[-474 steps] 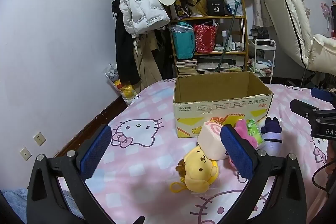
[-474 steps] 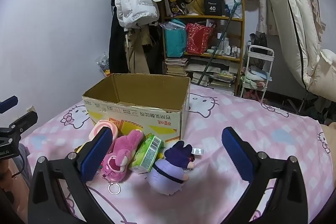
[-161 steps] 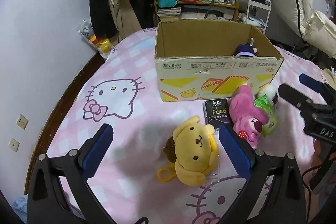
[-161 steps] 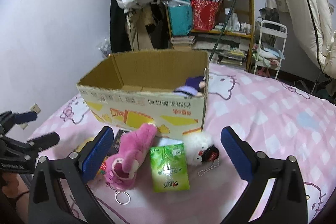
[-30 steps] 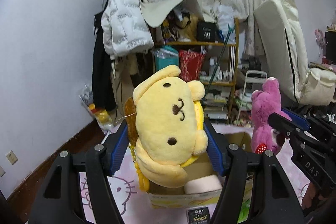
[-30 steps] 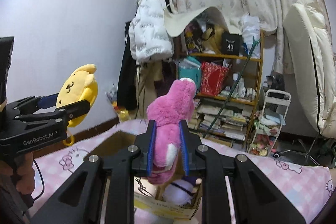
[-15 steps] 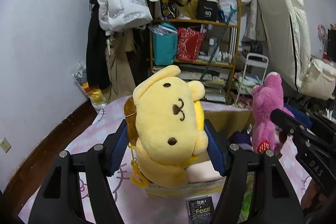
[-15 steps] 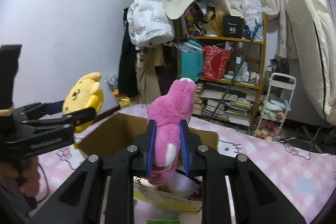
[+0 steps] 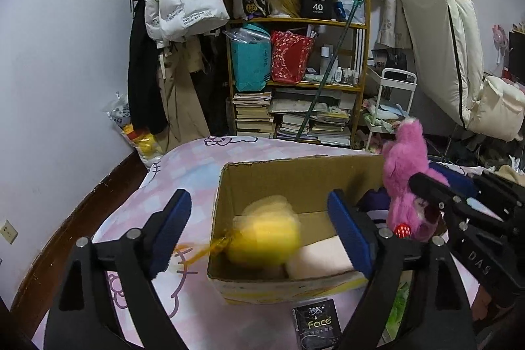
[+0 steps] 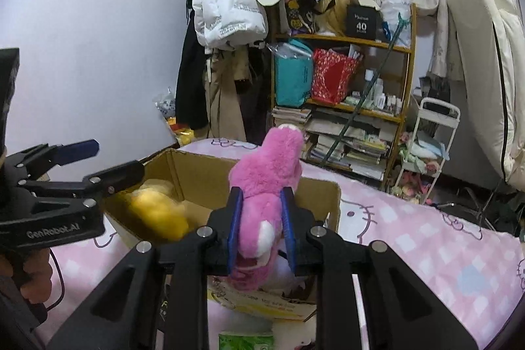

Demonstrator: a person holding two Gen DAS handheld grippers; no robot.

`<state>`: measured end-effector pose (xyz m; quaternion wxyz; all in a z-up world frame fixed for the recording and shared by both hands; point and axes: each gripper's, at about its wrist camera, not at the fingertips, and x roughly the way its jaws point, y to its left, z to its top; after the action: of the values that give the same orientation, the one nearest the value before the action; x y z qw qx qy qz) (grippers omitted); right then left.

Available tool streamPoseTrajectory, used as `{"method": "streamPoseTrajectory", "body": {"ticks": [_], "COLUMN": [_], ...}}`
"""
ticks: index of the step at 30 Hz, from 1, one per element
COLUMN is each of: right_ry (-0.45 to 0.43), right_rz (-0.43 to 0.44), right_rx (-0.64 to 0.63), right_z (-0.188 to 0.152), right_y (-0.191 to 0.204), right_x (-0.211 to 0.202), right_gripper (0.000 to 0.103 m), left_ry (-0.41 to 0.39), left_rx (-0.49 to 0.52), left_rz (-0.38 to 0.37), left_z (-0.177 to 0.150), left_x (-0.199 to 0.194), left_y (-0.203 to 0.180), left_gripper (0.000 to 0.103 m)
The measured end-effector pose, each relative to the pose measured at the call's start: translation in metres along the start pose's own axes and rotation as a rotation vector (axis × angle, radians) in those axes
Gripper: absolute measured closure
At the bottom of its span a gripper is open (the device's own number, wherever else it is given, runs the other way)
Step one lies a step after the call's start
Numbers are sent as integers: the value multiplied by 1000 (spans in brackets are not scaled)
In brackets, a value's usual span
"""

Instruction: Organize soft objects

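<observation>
Yellow plush (image 9: 264, 230) in box (image 9: 288, 177) between spread left tongs (image 9: 259, 233), pink plush (image 10: 262, 212) clamped in right tongs (image 10: 261, 227)

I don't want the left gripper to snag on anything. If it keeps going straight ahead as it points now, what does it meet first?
Probably the yellow plush blurred inside the cardboard box; the open left gripper points right at it, though depth is unclear.

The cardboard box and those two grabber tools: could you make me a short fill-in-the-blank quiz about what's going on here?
1. The left gripper has its jaws ____.
2. The right gripper is clamped on a ____ plush toy.
3. The blurred yellow plush is dropping into the cardboard ____.

Missing words: open; pink; box
</observation>
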<state>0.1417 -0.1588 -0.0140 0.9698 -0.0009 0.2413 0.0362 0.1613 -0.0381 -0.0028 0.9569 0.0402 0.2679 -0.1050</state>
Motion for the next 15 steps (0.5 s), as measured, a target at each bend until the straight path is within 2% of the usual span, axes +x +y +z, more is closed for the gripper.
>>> {"method": "streamPoseTrajectory", "body": {"ticks": [2,5,7,11,13,15], "right_ry": [0,-7,-8,-8,-13,-28], "right_rz": [3,-7,-6,5,7,14], "right_rx": [0,-1,3,-1,1,8], "right_z": [-1,1,2,3,4,5], "right_y": [-1,-3,-3,-3,-4,-5], "right_x": [0,-2,-3,-9,-14,-21], "right_gripper": [79,70,63,59,43,38], "left_ry": [1,14,25,42,37,24], "left_rx": [-5,2,-2,-11,3,7], "left_rz": [9,58,64,66,88,91], "left_z": [-1,-3,-3,-6,-6,-3], "left_x": [-1,-3,-4,-11,-20,-30], "left_y": [1,2,4,7,7,8], "left_gripper": [16,16,15,15,14,11]}}
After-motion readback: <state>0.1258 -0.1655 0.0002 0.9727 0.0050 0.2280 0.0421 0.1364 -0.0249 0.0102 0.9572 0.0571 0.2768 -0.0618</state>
